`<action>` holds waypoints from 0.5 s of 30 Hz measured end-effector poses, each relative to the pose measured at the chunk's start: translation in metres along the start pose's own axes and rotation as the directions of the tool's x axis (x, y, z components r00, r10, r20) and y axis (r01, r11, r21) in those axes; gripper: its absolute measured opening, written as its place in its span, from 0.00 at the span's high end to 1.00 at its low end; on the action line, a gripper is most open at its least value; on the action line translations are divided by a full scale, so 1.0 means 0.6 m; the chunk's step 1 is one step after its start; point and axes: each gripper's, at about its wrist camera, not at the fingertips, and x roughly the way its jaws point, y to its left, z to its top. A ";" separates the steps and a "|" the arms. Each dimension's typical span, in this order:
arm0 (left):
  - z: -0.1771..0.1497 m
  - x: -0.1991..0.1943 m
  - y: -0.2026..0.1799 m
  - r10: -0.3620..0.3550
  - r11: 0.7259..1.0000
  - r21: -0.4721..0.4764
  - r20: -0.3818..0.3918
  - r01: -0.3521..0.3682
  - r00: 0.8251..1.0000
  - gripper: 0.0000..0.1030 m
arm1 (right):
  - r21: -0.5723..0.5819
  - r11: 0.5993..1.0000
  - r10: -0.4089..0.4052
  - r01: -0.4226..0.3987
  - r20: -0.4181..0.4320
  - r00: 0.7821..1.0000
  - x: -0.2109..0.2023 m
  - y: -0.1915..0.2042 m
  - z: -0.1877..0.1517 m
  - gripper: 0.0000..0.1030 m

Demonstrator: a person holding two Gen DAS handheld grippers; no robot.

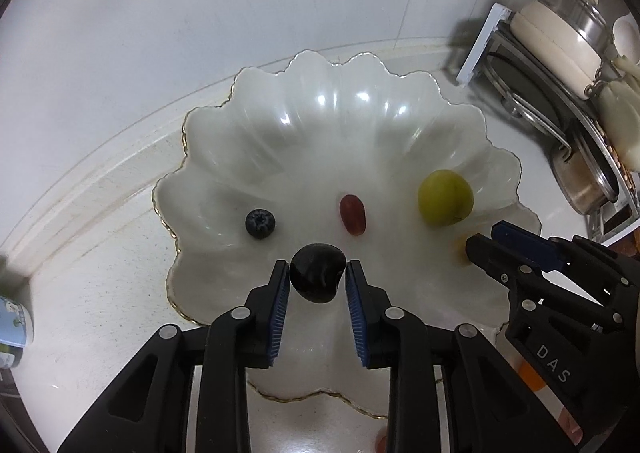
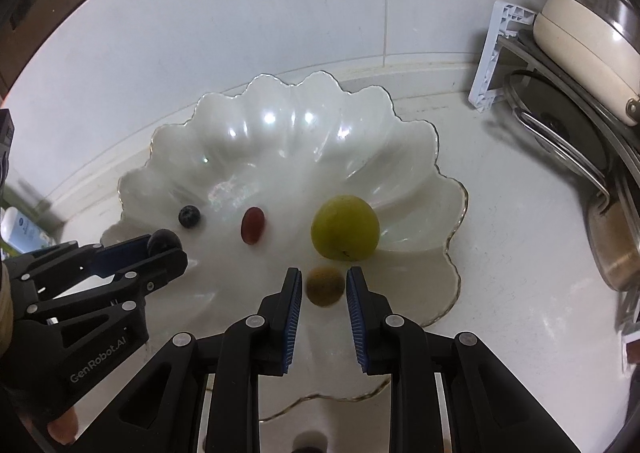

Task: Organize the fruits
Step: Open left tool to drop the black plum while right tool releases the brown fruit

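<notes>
You see a blueberry [image 1: 260, 223], a red grape [image 1: 353, 219] and a green plum [image 1: 445, 203] in the scalloped white dish [image 1: 320, 125]; dark fruit [image 1: 317, 279] at 6 o'clock, small brown fruit [image 2: 325, 286] at 5 o'clock.

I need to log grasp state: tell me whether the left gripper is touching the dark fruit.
Touching. In the left wrist view, both pads of the left gripper press against the sides of the dark fruit, with no gap visible on either side.

A cream pot [image 2: 580, 49] sits on a metal rack [image 2: 568, 125] by the tiled wall [image 2: 240, 13].
</notes>
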 end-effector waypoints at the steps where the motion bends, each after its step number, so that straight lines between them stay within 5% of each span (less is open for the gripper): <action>1: -0.001 -0.003 0.001 0.001 1.000 -0.001 0.004 -0.001 1.000 0.54 | 0.001 1.000 -0.003 0.003 -0.003 1.000 0.000 0.000 0.001 0.73; 4: -0.002 -0.011 0.005 0.021 1.000 0.000 0.022 -0.021 1.000 0.52 | 0.010 1.000 -0.019 0.019 0.006 1.000 -0.003 -0.003 0.002 0.56; 15: -0.022 -0.082 0.005 0.108 0.992 0.049 0.134 -0.116 0.985 0.35 | 0.021 0.999 -0.040 0.039 0.081 0.996 -0.065 -0.002 -0.011 0.56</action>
